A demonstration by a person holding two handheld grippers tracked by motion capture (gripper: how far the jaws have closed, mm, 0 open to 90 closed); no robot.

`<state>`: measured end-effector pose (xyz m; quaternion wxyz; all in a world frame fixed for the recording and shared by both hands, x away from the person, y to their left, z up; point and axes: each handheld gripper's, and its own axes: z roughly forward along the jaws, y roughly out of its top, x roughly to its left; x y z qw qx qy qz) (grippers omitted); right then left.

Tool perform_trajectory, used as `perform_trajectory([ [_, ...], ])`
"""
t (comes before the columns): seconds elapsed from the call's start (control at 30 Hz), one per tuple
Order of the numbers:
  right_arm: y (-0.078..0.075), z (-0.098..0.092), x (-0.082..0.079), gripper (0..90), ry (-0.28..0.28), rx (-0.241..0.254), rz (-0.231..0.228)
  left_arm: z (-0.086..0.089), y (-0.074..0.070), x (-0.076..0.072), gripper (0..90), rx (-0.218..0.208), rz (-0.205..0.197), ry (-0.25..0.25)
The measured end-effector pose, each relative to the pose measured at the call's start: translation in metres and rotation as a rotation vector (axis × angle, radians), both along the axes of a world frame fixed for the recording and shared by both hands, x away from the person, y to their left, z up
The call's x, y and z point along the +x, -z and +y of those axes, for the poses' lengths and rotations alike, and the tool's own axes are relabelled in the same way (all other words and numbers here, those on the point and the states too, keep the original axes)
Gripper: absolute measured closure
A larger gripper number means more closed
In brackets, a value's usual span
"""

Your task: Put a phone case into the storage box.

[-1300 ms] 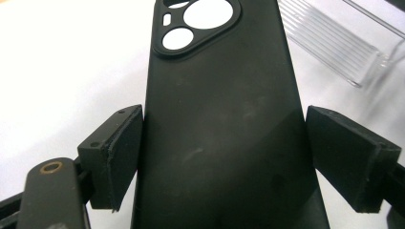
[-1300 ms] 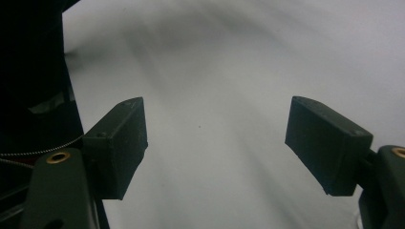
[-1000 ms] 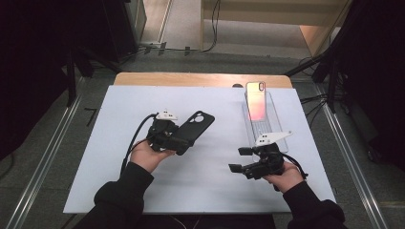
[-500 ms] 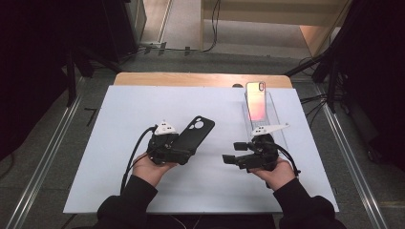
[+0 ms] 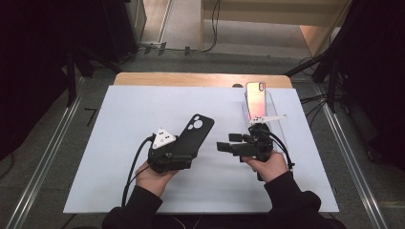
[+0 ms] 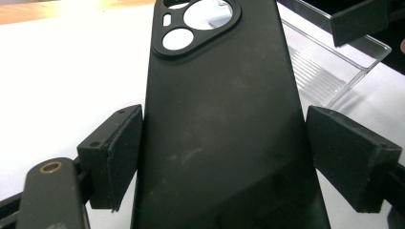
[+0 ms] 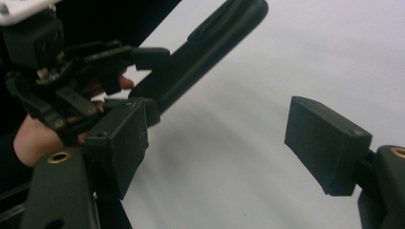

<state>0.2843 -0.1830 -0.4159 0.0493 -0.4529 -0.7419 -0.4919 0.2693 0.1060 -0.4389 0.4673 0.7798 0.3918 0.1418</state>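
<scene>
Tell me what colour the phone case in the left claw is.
Matte black; the phone case shows best in the left gripper view.

We see a phone case (image 6: 219,129) of black matt plastic or rubber, smooth, with faint dusty smudges on its back. The pads (image 6: 117,152) of the left gripper (image 5: 179,155) look like dull, dense black foam or rubber, slightly rough at the edges; the right gripper (image 7: 215,138) has the same pads. The white sheet (image 5: 129,124) over the table looks matt and smooth, the tabletop (image 5: 191,79) behind it like pale wood. The tray (image 6: 329,62) is clear, glossy plastic with ribbing, and the phone (image 5: 255,99) has a shiny, reflective back.
</scene>
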Motion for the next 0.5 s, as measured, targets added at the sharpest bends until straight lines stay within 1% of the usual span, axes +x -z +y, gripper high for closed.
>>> perform_trajectory([
  [0.13, 0.000, 0.004, 0.005, 20.7, 0.007, 0.006, 0.012, -0.004, 0.006, -0.007, 15.8, -0.012, -0.025, -0.016],
  [0.2, 0.000, 0.005, 0.007, 20.7, 0.014, 0.013, 0.016, -0.006, 0.009, -0.009, 15.8, -0.017, -0.035, -0.015],
  [0.23, 0.001, 0.005, 0.008, 21.0, 0.018, 0.019, 0.023, -0.008, 0.010, -0.011, 15.8, -0.015, -0.044, -0.014],
  [0.3, 0.002, 0.006, 0.010, 21.1, 0.026, 0.022, 0.035, -0.010, 0.011, -0.012, 15.8, -0.018, -0.049, -0.011],
  [0.4, 0.003, 0.006, 0.014, 21.5, 0.036, 0.024, 0.048, -0.013, 0.014, -0.013, 15.8, -0.031, -0.049, -0.001],
  [0.5, 0.004, 0.007, 0.017, 22.2, 0.049, 0.024, 0.059, -0.015, 0.016, -0.015, 15.7, -0.052, -0.030, 0.008],
])
